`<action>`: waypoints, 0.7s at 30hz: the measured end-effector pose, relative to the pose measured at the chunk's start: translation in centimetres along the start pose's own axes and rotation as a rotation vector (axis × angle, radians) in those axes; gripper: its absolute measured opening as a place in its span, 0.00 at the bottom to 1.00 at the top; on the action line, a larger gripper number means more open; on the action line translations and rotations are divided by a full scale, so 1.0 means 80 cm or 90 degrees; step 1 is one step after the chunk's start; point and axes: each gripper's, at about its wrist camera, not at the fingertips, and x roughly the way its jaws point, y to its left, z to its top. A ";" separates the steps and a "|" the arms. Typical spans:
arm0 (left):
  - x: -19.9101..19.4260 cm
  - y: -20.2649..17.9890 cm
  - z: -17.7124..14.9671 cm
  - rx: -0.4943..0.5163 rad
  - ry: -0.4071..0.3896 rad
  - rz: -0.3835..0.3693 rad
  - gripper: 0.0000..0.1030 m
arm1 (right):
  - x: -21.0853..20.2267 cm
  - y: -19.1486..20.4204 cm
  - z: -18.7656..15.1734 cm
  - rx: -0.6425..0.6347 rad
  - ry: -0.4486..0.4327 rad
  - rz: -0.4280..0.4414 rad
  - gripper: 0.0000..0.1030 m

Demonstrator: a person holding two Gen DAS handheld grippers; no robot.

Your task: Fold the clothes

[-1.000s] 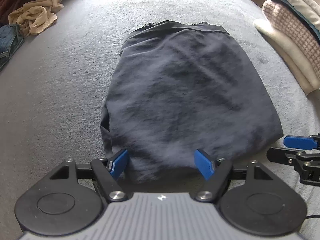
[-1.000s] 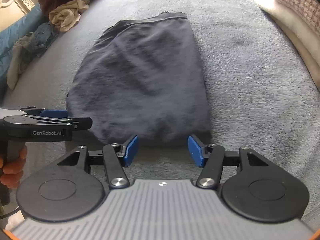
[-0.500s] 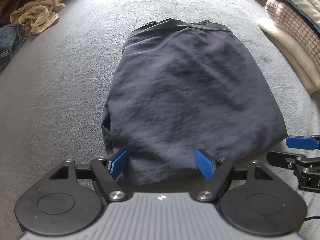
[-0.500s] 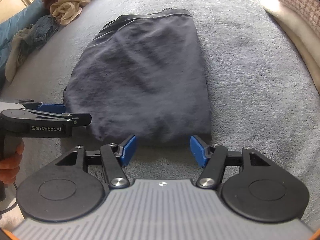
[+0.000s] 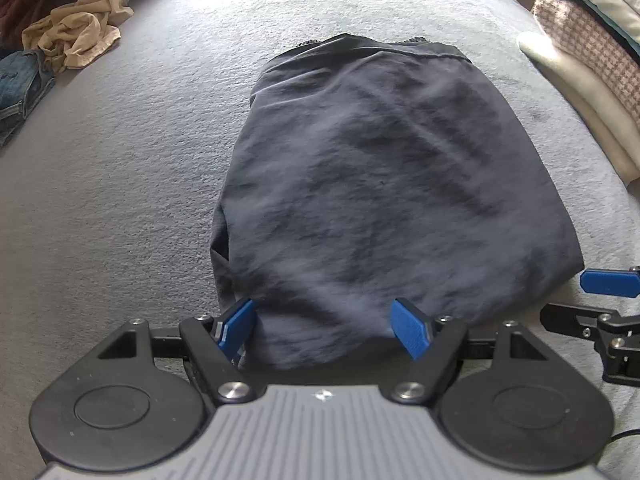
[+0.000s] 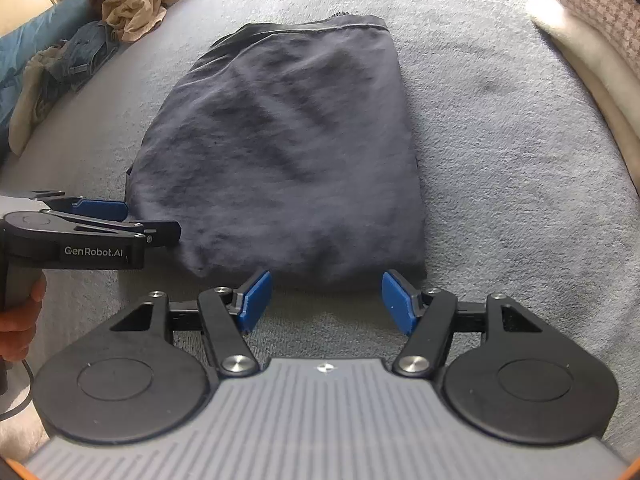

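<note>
Lying flat on a grey carpeted surface, the dark garment point(image 5: 372, 184) is sitting folded into a rough rectangle, its seamed band at the far end and its near edge just in front of both tools. The left hand-held gripper point(image 5: 325, 326) is hovering w/ jaws wide apart, the near edge of the cloth showing between the 2 blue pads, nothing pinched. The right hand-held gripper point(image 6: 327, 300) is also standing open and empty, its pads just short of the garment's near right corner.

Handling, as I'm judging it: thin, soft, limp fabric, light, not fragile, prob. sagging and sliding on itself when lifted. Best hold looks like the 2 near corners, pinching all layers together so the fold isn't coming apart.

Hard to make out: how many layers are stacked, and what kind of garment it is. A tan crumpled cloth point(image 5: 76, 36) and denim point(image 5: 20, 84) are lying well apart at far left; a folded stack point(image 5: 588, 60) at right is getting cut off by the frame. Only part of a hand point(image 6: 18, 320) is showing.
</note>
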 end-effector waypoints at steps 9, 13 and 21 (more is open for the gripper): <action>0.003 0.004 -0.003 0.000 0.000 0.007 0.74 | 0.002 0.005 0.002 -0.007 0.002 -0.005 0.61; 0.004 0.006 -0.004 0.000 0.000 0.008 0.74 | 0.002 0.008 0.002 -0.012 0.005 -0.005 0.61; 0.005 0.009 -0.006 -0.002 0.000 0.009 0.74 | 0.005 0.013 0.002 -0.015 0.007 -0.005 0.62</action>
